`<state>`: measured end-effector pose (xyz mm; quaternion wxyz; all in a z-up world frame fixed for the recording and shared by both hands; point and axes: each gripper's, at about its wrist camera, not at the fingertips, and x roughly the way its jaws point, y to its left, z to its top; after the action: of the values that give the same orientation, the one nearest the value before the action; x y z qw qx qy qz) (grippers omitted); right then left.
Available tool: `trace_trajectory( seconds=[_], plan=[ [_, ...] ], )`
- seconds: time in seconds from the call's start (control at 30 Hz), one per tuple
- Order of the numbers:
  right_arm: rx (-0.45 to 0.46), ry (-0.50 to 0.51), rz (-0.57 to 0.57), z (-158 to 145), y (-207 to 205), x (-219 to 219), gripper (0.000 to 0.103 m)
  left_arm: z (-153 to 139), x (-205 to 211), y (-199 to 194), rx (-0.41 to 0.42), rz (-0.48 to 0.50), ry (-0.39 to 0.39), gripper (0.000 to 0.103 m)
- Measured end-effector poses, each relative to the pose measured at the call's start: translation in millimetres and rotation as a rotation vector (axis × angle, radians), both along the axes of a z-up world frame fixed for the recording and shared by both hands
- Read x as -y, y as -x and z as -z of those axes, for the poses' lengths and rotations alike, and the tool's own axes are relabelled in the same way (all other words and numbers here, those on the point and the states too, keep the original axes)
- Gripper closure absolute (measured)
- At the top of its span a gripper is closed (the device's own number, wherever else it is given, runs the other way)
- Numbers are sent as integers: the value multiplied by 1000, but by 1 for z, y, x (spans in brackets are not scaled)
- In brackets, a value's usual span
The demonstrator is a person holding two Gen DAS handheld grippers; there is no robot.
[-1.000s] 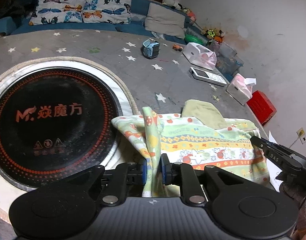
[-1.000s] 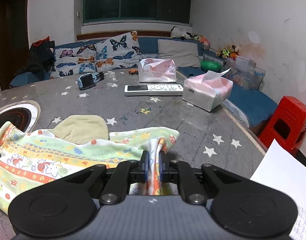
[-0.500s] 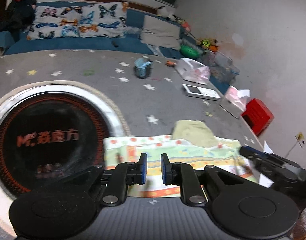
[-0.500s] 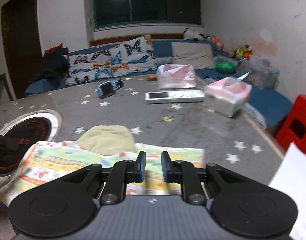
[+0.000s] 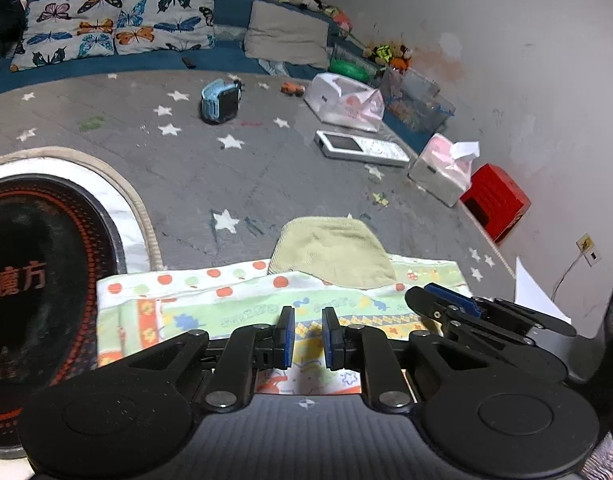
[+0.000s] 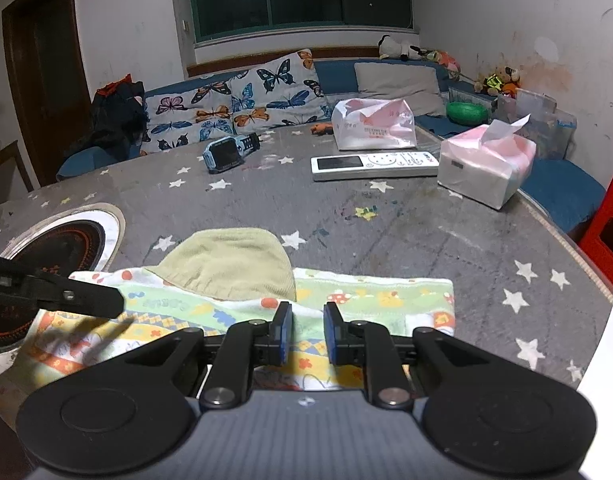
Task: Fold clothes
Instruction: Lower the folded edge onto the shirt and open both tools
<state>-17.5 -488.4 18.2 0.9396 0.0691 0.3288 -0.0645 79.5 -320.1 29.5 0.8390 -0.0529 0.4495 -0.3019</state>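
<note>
A patterned child's garment point(image 5: 210, 304) with an olive-green cuff point(image 5: 330, 252) lies flat and folded on the grey star-print table. It also shows in the right wrist view point(image 6: 366, 300), cuff point(image 6: 230, 264) at the far edge. My left gripper point(image 5: 307, 338) hovers open above the garment's near edge, holding nothing. My right gripper point(image 6: 307, 334) hovers open above the same garment, empty. The right gripper's fingers point(image 5: 450, 304) show at the right of the left wrist view; the left gripper's finger point(image 6: 66, 294) shows at the left of the right wrist view.
A round black cooktop point(image 5: 34, 280) is set into the table at left. Further back lie a blue toy watch point(image 5: 220, 100), a white remote point(image 5: 360, 148), a tissue box point(image 5: 446, 168) and a tissue bag point(image 5: 346, 102). A red stool point(image 5: 494, 200) stands past the right edge.
Both grippers let go of the garment corners they pinched, opened and pulled back. The garment now lies flat in a folded strip.
</note>
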Motion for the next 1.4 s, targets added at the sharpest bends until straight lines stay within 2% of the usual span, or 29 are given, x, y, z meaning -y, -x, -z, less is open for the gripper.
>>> trace_trajectory(
  seconds=[0.2,0.5,0.8,1.0,1.17,1.4],
  plan=[
    [14,23,-19,-8,10,-5,86,3,-5,4,-11,-1,7,87],
    [28,15,-126,-18,36,-37,85,-11,-19,39,19,55,44,87],
    [26,37,-178,-19,66,-64,85,-8,-39,69,14,75,69,87],
    [32,87,-208,-16,91,-82,85,-4,-53,85,42,70,58,87],
    [34,130,-213,-11,99,-92,85,4,-65,86,17,47,59,87],
    [29,116,-204,-9,106,-90,84,7,-76,87,10,24,64,87]
  ],
)
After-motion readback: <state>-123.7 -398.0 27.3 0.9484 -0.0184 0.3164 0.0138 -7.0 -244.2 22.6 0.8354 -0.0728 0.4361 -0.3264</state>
